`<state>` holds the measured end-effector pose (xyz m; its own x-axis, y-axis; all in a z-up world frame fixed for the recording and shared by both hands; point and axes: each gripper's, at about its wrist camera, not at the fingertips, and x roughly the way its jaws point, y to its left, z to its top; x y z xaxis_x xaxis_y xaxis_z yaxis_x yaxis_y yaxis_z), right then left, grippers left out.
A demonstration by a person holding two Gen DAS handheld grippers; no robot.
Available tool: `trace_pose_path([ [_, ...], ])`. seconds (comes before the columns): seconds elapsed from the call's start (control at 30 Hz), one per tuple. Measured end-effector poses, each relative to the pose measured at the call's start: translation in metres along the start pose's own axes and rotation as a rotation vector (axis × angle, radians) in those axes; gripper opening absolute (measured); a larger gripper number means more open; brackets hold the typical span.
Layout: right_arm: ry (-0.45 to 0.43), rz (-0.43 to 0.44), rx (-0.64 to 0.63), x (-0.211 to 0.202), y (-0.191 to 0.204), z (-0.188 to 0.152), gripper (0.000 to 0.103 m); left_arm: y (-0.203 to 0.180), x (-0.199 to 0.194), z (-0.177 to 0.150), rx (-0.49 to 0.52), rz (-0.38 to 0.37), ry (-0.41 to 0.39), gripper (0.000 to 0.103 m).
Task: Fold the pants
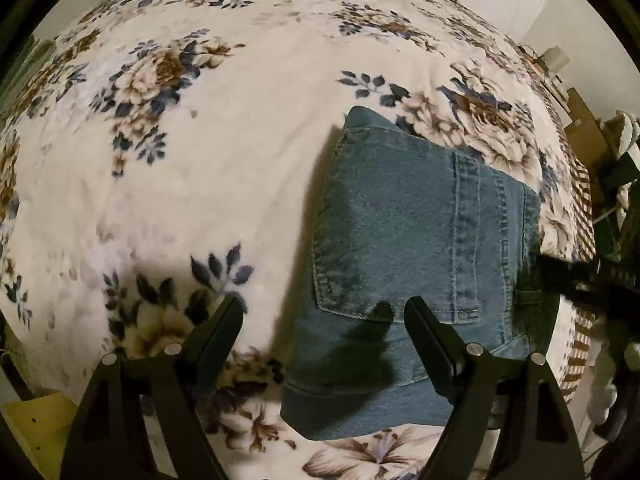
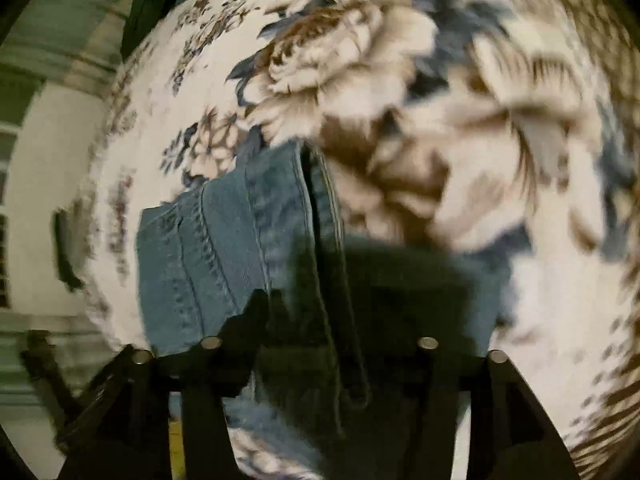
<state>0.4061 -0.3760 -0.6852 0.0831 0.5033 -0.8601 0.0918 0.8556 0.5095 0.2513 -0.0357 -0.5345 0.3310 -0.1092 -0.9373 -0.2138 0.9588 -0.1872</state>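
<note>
Nearby, left tongs hang wide open, empty, above folded jeans on the floral bedspread, likely released. Right tongs look spread over the denim edge; grip unclear, blurred. Fold seems nearly finished.

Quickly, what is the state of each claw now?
Left claw: open, holding nothing, above the folded jeans.
Right claw: open, holding nothing.
</note>
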Motion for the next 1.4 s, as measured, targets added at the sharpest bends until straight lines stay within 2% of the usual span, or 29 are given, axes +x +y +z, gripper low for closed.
trace_pose_path([
  [0.07, 0.009, 0.02, 0.011, 0.013, -0.002, -0.004, 0.058, 0.003, 0.002, 0.0, -0.01, -0.008, 0.008, 0.082],
  [0.13, -0.005, 0.036, 0.025, 0.021, 0.001, -0.006, 0.067, 0.005, 0.003, 0.0, -0.02, -0.006, 0.01, 0.082],
  [0.17, -0.018, 0.058, 0.029, 0.023, 0.004, -0.006, 0.063, 0.005, 0.003, 0.0, -0.02, -0.006, 0.009, 0.082],
  [0.2, -0.029, 0.077, 0.023, 0.025, 0.008, -0.007, 0.034, 0.006, 0.003, 0.001, -0.019, -0.005, 0.011, 0.082],
  [0.27, -0.062, 0.052, 0.0, 0.02, 0.017, -0.013, 0.027, 0.006, 0.001, 0.001, -0.012, -0.001, 0.006, 0.082],
  [0.3, -0.09, 0.057, 0.002, 0.011, 0.019, -0.019, 0.021, 0.005, -0.001, 0.002, -0.005, 0.0, 0.003, 0.082],
  [0.4, -0.158, 0.072, 0.033, -0.022, 0.017, -0.04, 0.016, 0.002, -0.006, 0.005, 0.01, -0.008, 0.004, 0.082],
  [0.5, -0.21, 0.044, 0.092, -0.055, 0.003, -0.066, 0.015, -0.004, -0.013, 0.01, 0.027, -0.025, -0.005, 0.082],
  [0.6, -0.248, 0.042, 0.174, -0.089, -0.031, -0.094, 0.015, -0.017, -0.017, 0.015, 0.055, -0.058, 0.0, 0.082],
  [0.7, -0.281, -0.008, 0.248, -0.117, -0.074, -0.12, 0.015, -0.034, -0.015, 0.015, 0.092, -0.09, 0.012, 0.082],
  [0.8, -0.295, -0.032, 0.34, -0.127, -0.117, -0.139, 0.015, -0.054, -0.006, 0.016, 0.119, -0.116, 0.035, 0.082],
  [0.93, -0.251, -0.016, 0.322, -0.114, -0.14, -0.137, 0.019, -0.079, 0.016, 0.018, 0.159, -0.138, 0.075, 0.082],
  [0.97, -0.235, -0.039, 0.322, -0.111, -0.143, -0.134, 0.032, -0.082, 0.022, 0.02, 0.162, -0.143, 0.085, 0.082],
  [1.03, -0.263, -0.059, 0.325, -0.11, -0.148, -0.129, 0.036, -0.089, 0.034, 0.025, 0.17, -0.142, 0.105, 0.082],
  [1.07, -0.28, -0.051, 0.335, -0.11, -0.151, -0.127, 0.049, -0.092, 0.041, 0.029, 0.179, -0.14, 0.113, 0.082],
  [1.1, -0.295, -0.033, 0.359, -0.11, -0.156, -0.124, 0.066, -0.095, 0.046, 0.034, 0.184, -0.134, 0.12, 0.082],
  [1.17, -0.288, 0.056, 0.39, -0.102, -0.165, -0.116, 0.08, -0.1, 0.056, 0.041, 0.193, -0.141, 0.127, 0.082],
  [1.27, -0.252, 0.127, 0.439, -0.085, -0.173, -0.104, 0.08, -0.103, 0.072, 0.049, 0.194, -0.149, 0.144, 0.084],
  [1.33, -0.239, 0.126, 0.45, -0.075, -0.174, -0.098, 0.077, -0.098, 0.085, 0.053, 0.173, -0.156, 0.165, 0.1],
  [1.37, -0.234, 0.113, 0.44, -0.073, -0.174, -0.097, 0.064, -0.094, 0.089, 0.054, 0.159, -0.165, 0.172, 0.103],
  [1.4, -0.232, 0.088, 0.416, -0.071, -0.171, -0.094, 0.043, -0.09, 0.093, 0.055, 0.145, -0.182, 0.183, 0.103],
])
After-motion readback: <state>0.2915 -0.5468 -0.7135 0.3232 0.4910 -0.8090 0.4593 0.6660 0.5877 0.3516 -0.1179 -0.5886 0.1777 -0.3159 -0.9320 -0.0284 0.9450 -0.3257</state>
